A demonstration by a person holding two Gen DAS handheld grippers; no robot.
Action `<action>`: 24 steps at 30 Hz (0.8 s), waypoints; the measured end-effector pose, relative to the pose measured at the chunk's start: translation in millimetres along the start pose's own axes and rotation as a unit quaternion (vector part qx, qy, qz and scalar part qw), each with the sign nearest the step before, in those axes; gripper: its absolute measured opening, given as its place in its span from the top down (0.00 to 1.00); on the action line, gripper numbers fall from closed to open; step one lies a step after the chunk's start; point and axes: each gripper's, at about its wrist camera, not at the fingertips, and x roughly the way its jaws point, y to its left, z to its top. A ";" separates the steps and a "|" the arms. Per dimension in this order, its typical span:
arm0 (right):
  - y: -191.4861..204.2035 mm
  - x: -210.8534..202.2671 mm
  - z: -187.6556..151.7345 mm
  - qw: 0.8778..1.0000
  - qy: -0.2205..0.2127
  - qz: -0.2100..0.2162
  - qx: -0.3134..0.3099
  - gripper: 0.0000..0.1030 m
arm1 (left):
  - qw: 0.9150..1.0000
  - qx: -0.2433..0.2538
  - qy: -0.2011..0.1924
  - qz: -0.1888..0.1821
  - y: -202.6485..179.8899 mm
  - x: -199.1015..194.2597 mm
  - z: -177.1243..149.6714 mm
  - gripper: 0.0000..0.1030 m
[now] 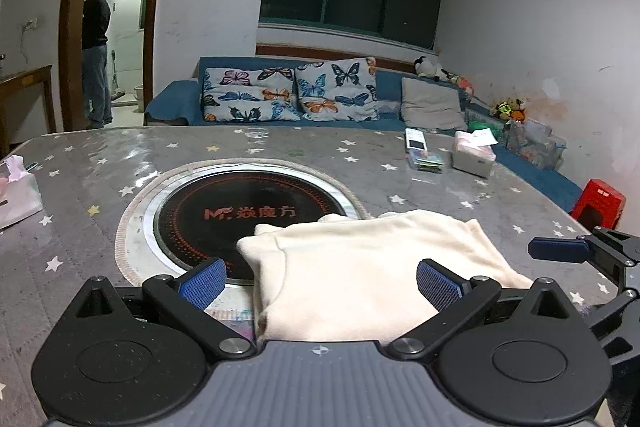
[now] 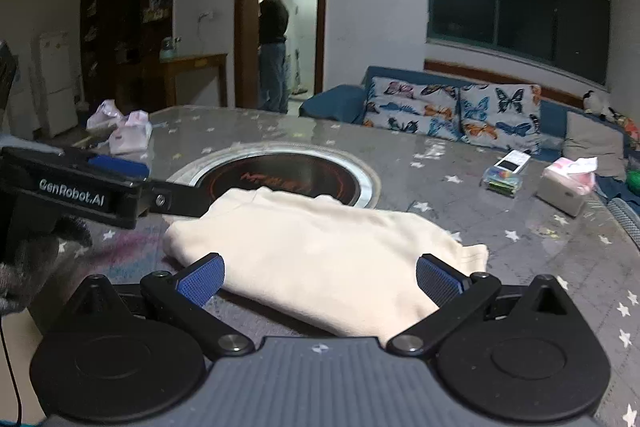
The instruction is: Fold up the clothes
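The cream garment [image 1: 360, 267] lies folded into a compact bundle on the surface [image 1: 100, 187], its far edge overlapping the round black cooktop [image 1: 248, 215] set into the middle; I judge it sits near my edge so both tongs can reach it. Its long axis runs left to right across my view, the narrower bunched end toward the right in the right wrist view; the left tongs [image 1: 320, 281] hang spread wide over its near left part, gripping nothing; the right tongs [image 2: 320, 277] likewise stand released, straddling the near edge; tissue boxes [image 2: 128, 131] sit well apart.
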 end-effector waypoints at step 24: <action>5.0 -29.4 -26.6 1.000 -0.009 -0.006 0.029 0.00 | 1.000 0.020 -0.003 -0.001 -23.5 -24.0 -22.8 0.00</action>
